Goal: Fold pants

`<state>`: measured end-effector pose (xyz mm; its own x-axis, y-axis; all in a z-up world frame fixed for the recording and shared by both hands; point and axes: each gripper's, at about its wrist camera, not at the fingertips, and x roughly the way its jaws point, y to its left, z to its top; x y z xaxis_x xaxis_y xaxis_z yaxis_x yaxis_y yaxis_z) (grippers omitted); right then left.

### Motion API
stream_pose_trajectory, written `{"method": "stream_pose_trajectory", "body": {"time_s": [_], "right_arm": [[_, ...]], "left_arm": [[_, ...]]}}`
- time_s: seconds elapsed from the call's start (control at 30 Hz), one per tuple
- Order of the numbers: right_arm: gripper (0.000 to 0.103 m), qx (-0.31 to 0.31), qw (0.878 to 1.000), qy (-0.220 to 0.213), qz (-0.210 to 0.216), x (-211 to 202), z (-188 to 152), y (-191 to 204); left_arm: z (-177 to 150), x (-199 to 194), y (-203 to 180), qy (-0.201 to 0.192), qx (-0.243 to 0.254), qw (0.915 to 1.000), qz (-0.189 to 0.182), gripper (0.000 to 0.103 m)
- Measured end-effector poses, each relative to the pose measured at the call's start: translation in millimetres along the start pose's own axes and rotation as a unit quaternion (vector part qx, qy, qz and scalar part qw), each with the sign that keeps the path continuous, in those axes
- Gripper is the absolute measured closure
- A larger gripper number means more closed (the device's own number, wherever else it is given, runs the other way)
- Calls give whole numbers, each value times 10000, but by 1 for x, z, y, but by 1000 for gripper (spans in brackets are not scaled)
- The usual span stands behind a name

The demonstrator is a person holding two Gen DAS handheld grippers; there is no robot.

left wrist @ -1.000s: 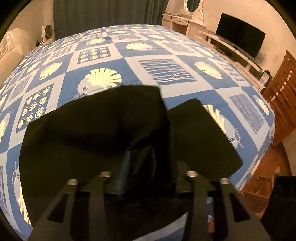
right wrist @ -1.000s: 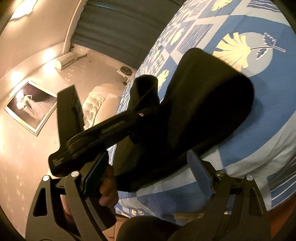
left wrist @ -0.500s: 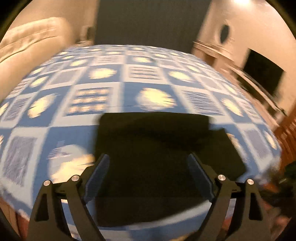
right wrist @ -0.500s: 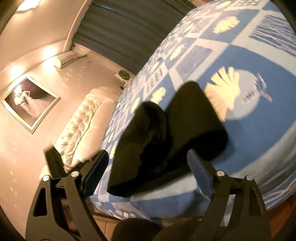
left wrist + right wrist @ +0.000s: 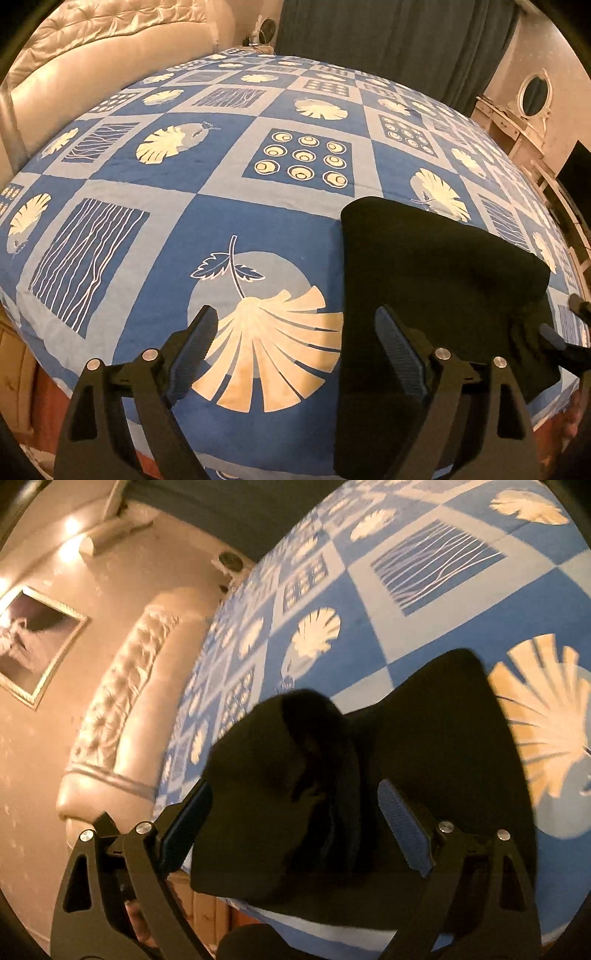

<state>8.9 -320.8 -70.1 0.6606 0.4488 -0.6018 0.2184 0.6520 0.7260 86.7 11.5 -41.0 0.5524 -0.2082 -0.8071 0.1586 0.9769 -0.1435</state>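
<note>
The black pants lie folded in a compact bundle near the front edge of the bed. In the left wrist view they sit to the right of my left gripper, which is open and empty above a shell print. In the right wrist view the pants lie just ahead, with a raised hump of cloth between the fingers of my right gripper, which is open and holds nothing. The right gripper's fingertips show at the right edge of the left wrist view, beside the pants.
The bed has a blue patterned cover with shells and squares. A cream tufted headboard stands at the left, dark curtains behind, a dresser with mirror at the right. The bed's front edge is just below the grippers.
My left gripper let go of the pants, opened and swung left, off the bundle. The pants dropped onto the bed. My right gripper stayed open and moved closer over the bundle.
</note>
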Motion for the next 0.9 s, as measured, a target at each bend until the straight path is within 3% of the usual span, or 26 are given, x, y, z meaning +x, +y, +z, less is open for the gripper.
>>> {"method": "stream_pose_trajectory", "body": {"time_s": [0.2, 0.27, 0.33, 0.53, 0.63, 0.9], "right_arm": [[12, -212, 9988, 446, -73, 24, -8, 8], [18, -337, 9977, 557, -165, 30, -11, 13], [51, -374, 9964, 736, -198, 36, -11, 16], [83, -515, 9924, 1068, -333, 45, -15, 15], [89, -554, 9920, 1109, -223, 43, -15, 16], [91, -699, 9934, 914, 9, 22, -7, 31]], "left_arm": [[-1, 6, 5, 167, -206, 9995, -140, 17], [-1, 7, 6, 186, -262, 9993, -177, 17], [-1, 8, 6, 210, -273, 9992, -187, 17], [0, 9, 5, 217, -274, 9992, -183, 17], [0, 9, 4, 216, -274, 9992, -190, 17], [-1, 9, 3, 217, -266, 9991, -236, 17]]}}
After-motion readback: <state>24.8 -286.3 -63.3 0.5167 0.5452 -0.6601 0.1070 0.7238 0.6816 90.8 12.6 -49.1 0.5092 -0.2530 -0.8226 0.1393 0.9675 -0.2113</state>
